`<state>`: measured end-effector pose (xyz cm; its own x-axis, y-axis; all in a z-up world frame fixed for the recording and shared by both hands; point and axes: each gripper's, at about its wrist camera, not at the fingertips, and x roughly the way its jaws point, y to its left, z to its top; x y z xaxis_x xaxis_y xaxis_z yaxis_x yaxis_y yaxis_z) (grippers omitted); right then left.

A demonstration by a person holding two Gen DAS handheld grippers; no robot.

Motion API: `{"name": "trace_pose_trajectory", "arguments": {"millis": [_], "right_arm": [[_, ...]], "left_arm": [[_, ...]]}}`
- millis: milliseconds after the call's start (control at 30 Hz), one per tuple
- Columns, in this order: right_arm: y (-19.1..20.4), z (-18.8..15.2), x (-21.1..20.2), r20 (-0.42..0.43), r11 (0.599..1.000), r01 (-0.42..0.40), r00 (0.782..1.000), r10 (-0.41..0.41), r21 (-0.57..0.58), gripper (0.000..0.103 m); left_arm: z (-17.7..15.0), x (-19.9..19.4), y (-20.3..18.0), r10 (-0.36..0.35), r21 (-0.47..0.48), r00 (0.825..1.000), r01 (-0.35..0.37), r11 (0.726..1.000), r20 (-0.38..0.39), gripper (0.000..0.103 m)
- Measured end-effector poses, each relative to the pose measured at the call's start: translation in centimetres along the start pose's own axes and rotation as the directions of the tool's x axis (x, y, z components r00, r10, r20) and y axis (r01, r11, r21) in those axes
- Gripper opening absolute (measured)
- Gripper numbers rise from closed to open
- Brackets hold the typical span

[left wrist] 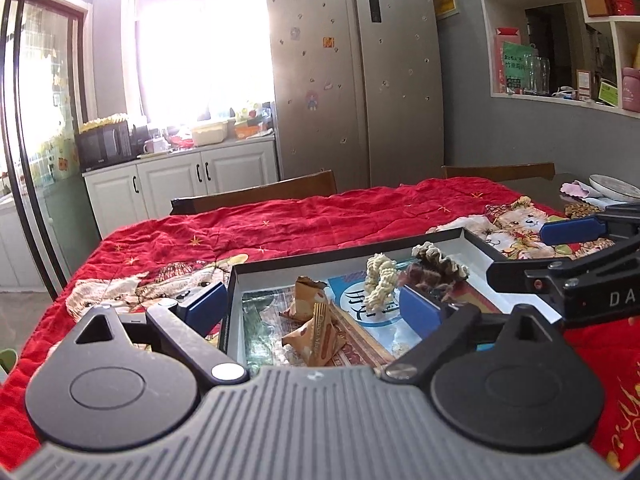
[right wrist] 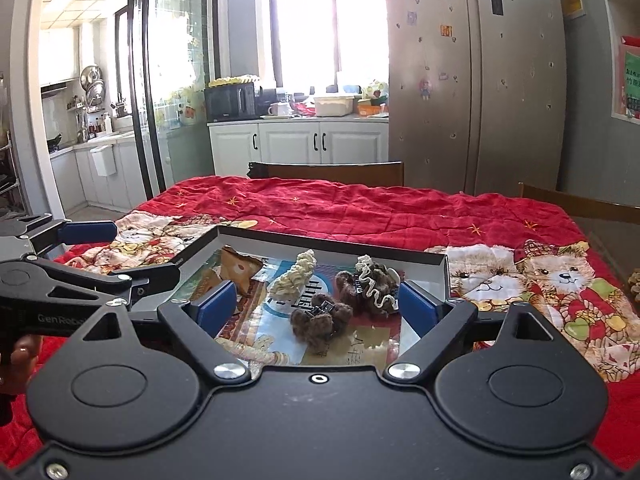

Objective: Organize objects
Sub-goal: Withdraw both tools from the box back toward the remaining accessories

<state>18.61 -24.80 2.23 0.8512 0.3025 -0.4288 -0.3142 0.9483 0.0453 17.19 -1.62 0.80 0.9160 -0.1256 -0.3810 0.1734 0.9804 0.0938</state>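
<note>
Two grippers, left gripper (left wrist: 310,306) and right gripper (right wrist: 316,306), hover with blue-padded fingers spread wide, gripping nothing. Shallow black-rimmed cardboard tray (right wrist: 442,270) sits on the red-quilted counter (right wrist: 360,208), holding fuzzy brown hair clips (right wrist: 320,320), a cream one and tan wrapped snacks (left wrist: 316,340). From the right fingers the nearest brown clip lies at 12 o'clock, long axis roughly toward 2 o'clock, so the right hand looks nearer.

Grey-walled kitchen: steel fridge (left wrist: 356,76), white cabinets (right wrist: 298,142), sunlit window (left wrist: 200,44).

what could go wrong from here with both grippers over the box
1. The left gripper and right gripper both hang open over the same shallow box, close together, so they could collide.
2. The fuzzy brown hair clips sit bunched together; a grab may snag two.
3. The box rests on a rumpled red quilt, so a nudge could shift it.
</note>
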Motion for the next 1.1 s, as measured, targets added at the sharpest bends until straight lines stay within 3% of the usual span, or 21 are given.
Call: {"name": "trace_pose_trajectory", "arguments": {"millis": [700, 1100], "right_arm": [[0.9, -1.0, -7.2, 0.052, 0.999, 0.003, 0.999, 0.0, -0.05, 0.091], [1.0, -4.0, -8.8, -0.009, 0.998, 0.023, 1.0, -0.024, -0.055, 0.092]], "left_arm": [[-0.4, -5.5, -0.8, -0.014, 0.054, 0.999, 0.011, 0.998, 0.047, 0.101], [-3.3, -7.2, -1.1, -0.028, 0.08, 1.0, 0.028, 0.996, -0.004, 0.101]]}}
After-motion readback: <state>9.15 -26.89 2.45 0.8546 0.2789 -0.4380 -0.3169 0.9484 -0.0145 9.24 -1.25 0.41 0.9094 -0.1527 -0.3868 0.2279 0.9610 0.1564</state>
